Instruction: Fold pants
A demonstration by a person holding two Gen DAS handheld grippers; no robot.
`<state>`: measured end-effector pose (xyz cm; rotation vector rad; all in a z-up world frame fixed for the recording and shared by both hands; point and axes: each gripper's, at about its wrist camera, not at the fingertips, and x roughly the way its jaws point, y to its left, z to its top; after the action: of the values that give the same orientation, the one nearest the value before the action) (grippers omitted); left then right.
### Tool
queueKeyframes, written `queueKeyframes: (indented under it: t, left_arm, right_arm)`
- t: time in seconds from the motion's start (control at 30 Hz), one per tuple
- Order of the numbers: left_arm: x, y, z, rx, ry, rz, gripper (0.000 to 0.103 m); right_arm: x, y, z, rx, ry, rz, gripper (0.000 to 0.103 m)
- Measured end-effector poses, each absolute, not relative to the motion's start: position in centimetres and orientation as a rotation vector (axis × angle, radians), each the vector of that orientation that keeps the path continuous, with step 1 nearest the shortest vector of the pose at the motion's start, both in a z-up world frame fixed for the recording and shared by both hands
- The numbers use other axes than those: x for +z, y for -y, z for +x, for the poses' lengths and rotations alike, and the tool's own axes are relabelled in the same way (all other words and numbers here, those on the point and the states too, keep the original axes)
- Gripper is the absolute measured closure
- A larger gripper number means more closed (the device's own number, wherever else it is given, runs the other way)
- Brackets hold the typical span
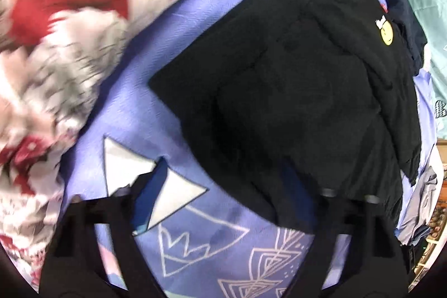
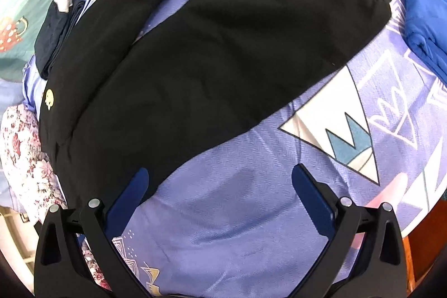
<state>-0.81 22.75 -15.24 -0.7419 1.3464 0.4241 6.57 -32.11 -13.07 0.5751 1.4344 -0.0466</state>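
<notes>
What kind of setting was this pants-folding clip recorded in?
Most likely a bedroom at home, with a bed as the work surface. The black pants lie on a lavender bedsheet printed with geometric shapes, a red floral blanket is bunched beside it, and other clothes lie nearby.

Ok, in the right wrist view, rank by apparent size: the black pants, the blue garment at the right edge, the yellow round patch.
1. Black pants, by far the largest.
2. Blue garment, cut off at the frame edge, so its full size is unsure.
3. Yellow round patch, tiny.
</notes>
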Motion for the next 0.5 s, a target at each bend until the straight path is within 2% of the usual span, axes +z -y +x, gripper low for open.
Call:
queueKeyframes:
  t: [0.03,0.07,0.1,0.13,0.17,0.23,0.33,0.5]
  left_arm:
    - [-15.7,-22.7,-0.4,0.418,-1.362,-0.743,0.049]
    - [-16.0,-22.7,0.0,0.422,-1.37,-0.743,0.049]
    - [-16.1,-22.8,0.5,0.43,-1.361,-0.733,0.057]
    - [-15.8,-22.6,0.9,0.421,-1.342,-0.714,0.078]
    - [-15.5,-22.5,1.5,0.41,-1.326,-0.709,0.087]
    - [-14.2,-21.9,1.8,0.393,-1.269,-0.686,0.092]
    - [-13.0,-21.2,2.5,0.388,-1.242,-0.611,0.092]
    - [-13.2,-20.4,2.1,0.411,-1.247,-0.634,0.092]
  right_arm:
    - [-13.0,31.8,6.8,-0.039,-1.43,0.562,0.001]
    - [-13.0,31.8,6.8,-0.036,-1.426,0.558,0.001]
    - [-13.0,31.8,6.8,-0.036,-1.419,0.557,0.001]
    - [-13.4,32.6,6.7,-0.038,-1.412,0.558,0.001]
    - [-13.5,33.0,6.6,-0.046,-1.405,0.556,0.001]
    - [-13.6,34.5,6.8,-0.082,-1.379,0.545,0.001]
    - [-13.6,38.2,7.1,-0.183,-1.328,0.548,0.001]
    - [-14.7,45.1,8.6,-0.357,-1.227,0.632,0.001]
